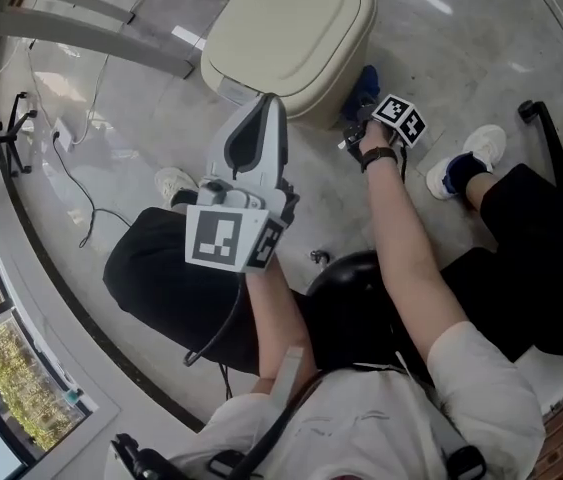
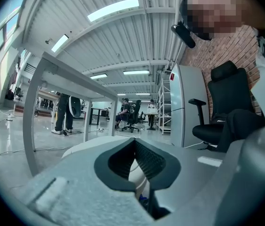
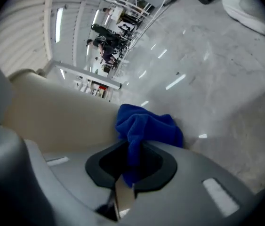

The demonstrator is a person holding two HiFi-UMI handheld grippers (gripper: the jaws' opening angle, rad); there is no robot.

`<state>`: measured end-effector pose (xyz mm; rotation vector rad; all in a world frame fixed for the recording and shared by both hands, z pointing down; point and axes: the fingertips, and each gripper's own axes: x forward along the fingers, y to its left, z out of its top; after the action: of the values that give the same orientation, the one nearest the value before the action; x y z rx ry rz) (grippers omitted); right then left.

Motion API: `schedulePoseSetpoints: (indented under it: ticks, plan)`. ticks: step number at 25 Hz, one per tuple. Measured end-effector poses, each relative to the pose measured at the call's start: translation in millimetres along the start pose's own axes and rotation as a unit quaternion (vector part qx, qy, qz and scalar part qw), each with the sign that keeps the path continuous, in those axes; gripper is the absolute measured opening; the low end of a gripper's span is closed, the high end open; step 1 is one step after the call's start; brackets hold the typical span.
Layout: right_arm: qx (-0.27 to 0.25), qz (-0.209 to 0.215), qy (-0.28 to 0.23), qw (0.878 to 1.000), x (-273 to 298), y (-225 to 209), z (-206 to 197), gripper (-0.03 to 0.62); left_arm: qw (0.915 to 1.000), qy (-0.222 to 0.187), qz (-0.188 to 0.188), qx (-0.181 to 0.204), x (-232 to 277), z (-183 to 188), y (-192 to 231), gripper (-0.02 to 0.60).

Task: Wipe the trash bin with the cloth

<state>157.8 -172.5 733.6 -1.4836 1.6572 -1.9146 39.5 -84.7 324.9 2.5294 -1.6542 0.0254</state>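
Observation:
A beige trash bin with a shut lid stands on the floor ahead of the seated person. My right gripper is at the bin's right side, shut on a blue cloth that lies against the bin's wall. In the right gripper view the cloth bunches out past the jaws of the right gripper, beside the bin. My left gripper hovers near the bin's front, jaws together with nothing between them. The left gripper shows the bin lid just beyond its tips.
The person's white shoes rest on the grey floor either side of the bin. A black office chair is at the right. Grey table legs and a floor cable lie at the left.

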Motion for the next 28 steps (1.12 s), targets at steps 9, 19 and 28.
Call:
schedulePoseSetpoints:
  ticks: [9, 19, 28]
  plan:
    - [-0.058, 0.016, -0.032, 0.998, -22.7, 31.3, 28.9, 0.038, 0.9999, -0.015, 0.002, -0.003, -7.5, 8.5, 3.1, -0.001]
    - [-0.122, 0.348, -0.164, 0.915, -181.1, 261.8, 121.5, 0.038, 0.9988, -0.043, -0.023, 0.0, -7.2, 31.5, -22.0, -0.001]
    - [-0.098, 0.292, -0.1, 0.946, -98.6, 225.7, 122.9, 0.038, 0.9991, -0.042, 0.01, 0.004, -13.6, 33.1, -5.0, -0.002]
